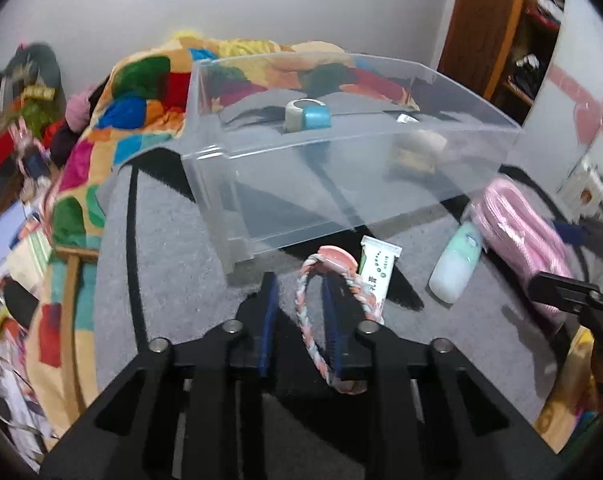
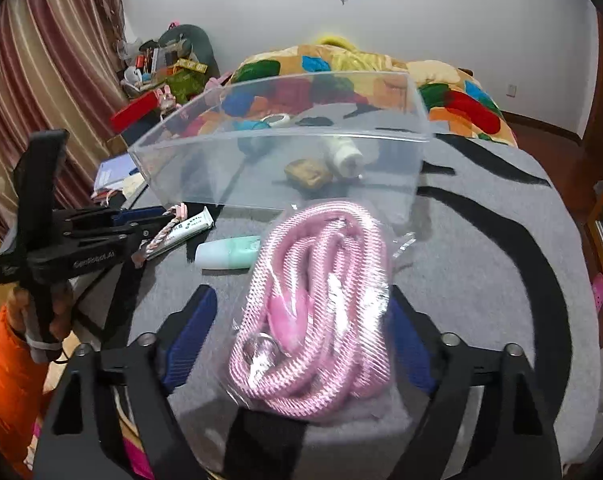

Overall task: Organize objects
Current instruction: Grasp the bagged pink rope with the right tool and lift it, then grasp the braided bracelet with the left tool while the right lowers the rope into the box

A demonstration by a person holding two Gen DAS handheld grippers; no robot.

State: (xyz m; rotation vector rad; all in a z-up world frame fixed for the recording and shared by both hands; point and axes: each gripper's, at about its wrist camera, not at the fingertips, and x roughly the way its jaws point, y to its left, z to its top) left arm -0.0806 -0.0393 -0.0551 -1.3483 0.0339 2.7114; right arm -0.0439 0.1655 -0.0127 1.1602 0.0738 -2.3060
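Note:
A clear plastic bin (image 1: pixel 341 168) (image 2: pixel 285 160) stands on the grey blanket; inside lie a grey-blue tape roll (image 1: pixel 307 114), a white roll (image 2: pixel 343 152) and a brown lump (image 2: pixel 307 174). My left gripper (image 1: pixel 299 286) is open, its fingers either side of a pink-and-grey braided rope ring (image 1: pixel 321 320) (image 2: pixel 167 232) lying by a white tube (image 1: pixel 375 270) (image 2: pixel 187 230). A mint bottle (image 1: pixel 457 264) (image 2: pixel 229 254) lies nearby. My right gripper (image 2: pixel 301 308) is wide open around a bagged pink coiled rope (image 2: pixel 317 312) (image 1: pixel 521 232).
A colourful quilt (image 1: pixel 141 92) is heaped behind the bin. The grey blanket with black stripes (image 2: pixel 481 260) covers the bed. A cluttered side table (image 2: pixel 157 76) and curtains are at the left, a wooden shelf (image 1: pixel 501 32) at the right.

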